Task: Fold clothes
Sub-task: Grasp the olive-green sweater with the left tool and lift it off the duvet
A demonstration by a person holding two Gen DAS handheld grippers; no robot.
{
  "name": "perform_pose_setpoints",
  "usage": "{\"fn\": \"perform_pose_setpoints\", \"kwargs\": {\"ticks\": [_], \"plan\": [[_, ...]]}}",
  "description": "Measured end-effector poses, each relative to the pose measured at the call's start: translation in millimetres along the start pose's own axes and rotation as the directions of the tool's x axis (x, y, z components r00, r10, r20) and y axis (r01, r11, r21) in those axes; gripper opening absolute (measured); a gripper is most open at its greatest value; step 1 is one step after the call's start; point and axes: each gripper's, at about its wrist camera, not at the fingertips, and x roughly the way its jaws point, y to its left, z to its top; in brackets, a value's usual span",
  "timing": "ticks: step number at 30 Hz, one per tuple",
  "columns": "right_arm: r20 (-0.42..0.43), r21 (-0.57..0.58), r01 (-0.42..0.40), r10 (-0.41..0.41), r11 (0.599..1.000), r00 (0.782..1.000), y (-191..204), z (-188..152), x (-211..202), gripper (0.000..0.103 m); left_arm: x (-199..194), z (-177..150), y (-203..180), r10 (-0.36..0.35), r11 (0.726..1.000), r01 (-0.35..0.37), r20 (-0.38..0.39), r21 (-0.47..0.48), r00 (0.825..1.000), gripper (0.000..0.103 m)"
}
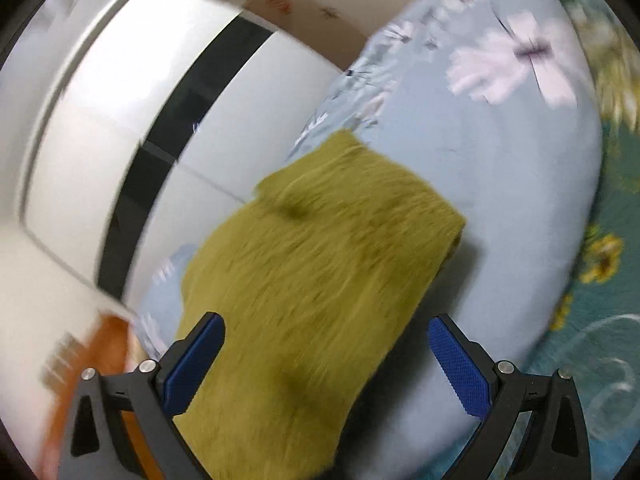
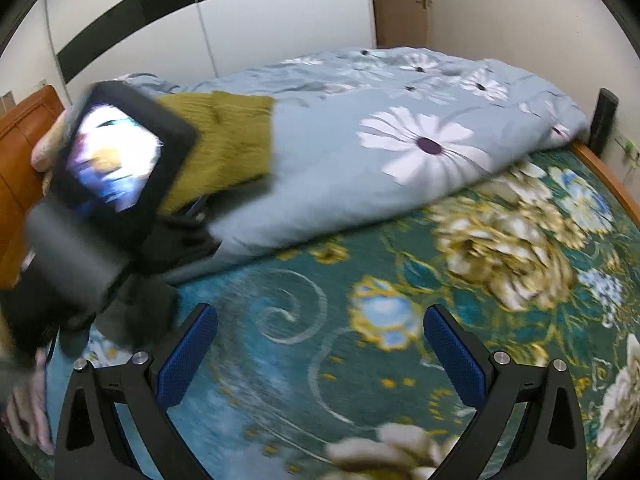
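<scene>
Left claw [image 1: 326, 360] hanging wide apart over the olive-green knit garment [image 1: 320, 272], blue pads [image 1: 456, 364] clear of the cloth, gripping nothing. Right claw [image 2: 320, 354] likewise spread wide, empty, hovering above the teal flowered bedspread [image 2: 400, 320].

Left wrist view, heavily blurred: showing the garment folded into a rough rectangle, lying on the pale blue daisy-print quilt [image 1: 500, 160], with the white wardrobe with a black band [image 1: 168, 128] to one side and an orange-brown wooden surface [image 1: 108, 344] at the lower edge; no sign of the other claw.

Right wrist view: showing what the left cannot, namely the left tool itself [image 2: 112, 184], a dark body with a lit screen, blocking part of the same garment [image 2: 228, 140] far left on the quilt [image 2: 360, 184]. Also showing the quilt bunched along the back of the bed, the wooden headboard [image 2: 24, 152], a door [image 2: 400, 0], and a blurred hand [image 2: 28, 408] at the lower left edge.
</scene>
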Motion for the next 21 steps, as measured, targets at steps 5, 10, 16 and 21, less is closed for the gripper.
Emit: {"fn": "perform_pose_setpoints", "kwargs": {"ticks": [5,10,16,21], "plan": [[-0.025,0.032,0.052,-0.051,0.998,0.998,-33.4,-12.2,-5.2,0.103,24.1,29.0,-28.2,0.059,0.991,-0.06,0.007,0.124,0.998,0.087],[-0.042,0.102,0.048,-0.044,0.994,0.998,-48.1,-16.9,-9.1,0.103,30.0,43.0,3.4,-0.02,0.999,0.022,-0.054,0.038,0.998,0.025],[-0.013,0.072,0.013,-0.012,0.997,1.0,-31.7,-13.0,-23.5,0.103,-3.3,41.4,123.0,-0.197,0.922,0.191,0.017,-0.337,0.98,0.007],[0.04,0.049,-0.013,0.011,0.999,0.999,-12.9,-5.0,-50.0,0.103,-64.4,-11.8,266.3,-0.286,0.682,0.347,0.202,-0.644,0.937,0.007]]}}
